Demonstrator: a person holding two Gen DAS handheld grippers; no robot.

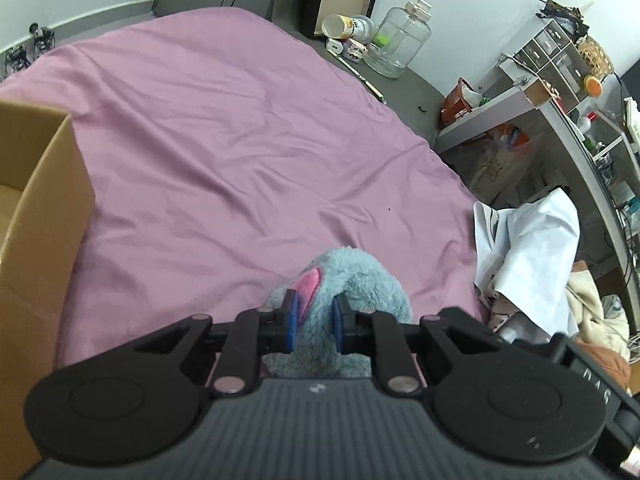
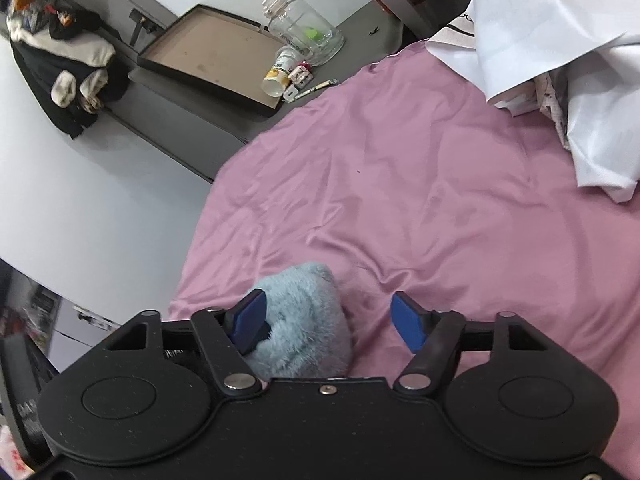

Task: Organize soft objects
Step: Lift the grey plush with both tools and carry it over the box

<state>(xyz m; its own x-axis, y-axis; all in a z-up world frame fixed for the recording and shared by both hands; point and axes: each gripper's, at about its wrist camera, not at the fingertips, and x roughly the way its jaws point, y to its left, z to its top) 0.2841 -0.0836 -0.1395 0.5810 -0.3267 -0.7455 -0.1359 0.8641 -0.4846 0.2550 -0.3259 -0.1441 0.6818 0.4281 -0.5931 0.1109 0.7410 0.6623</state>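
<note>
Left tongs (image 1: 314,320) closed on a fuzzy blue plush toy (image 1: 352,280), its pink patch beside the left pad, above the pink bedsheet (image 1: 240,140). Cardboard box (image 1: 40,200) at left. Right tongs (image 2: 332,320) open; the same plush toy (image 2: 304,320) lies between the pads, touching the left one, apart from the right. White cloth (image 2: 560,60) lies well apart.

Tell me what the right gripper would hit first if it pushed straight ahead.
Probably the blue plush toy between the open right gripper fingers; beyond it only the pink bedsheet.
</note>
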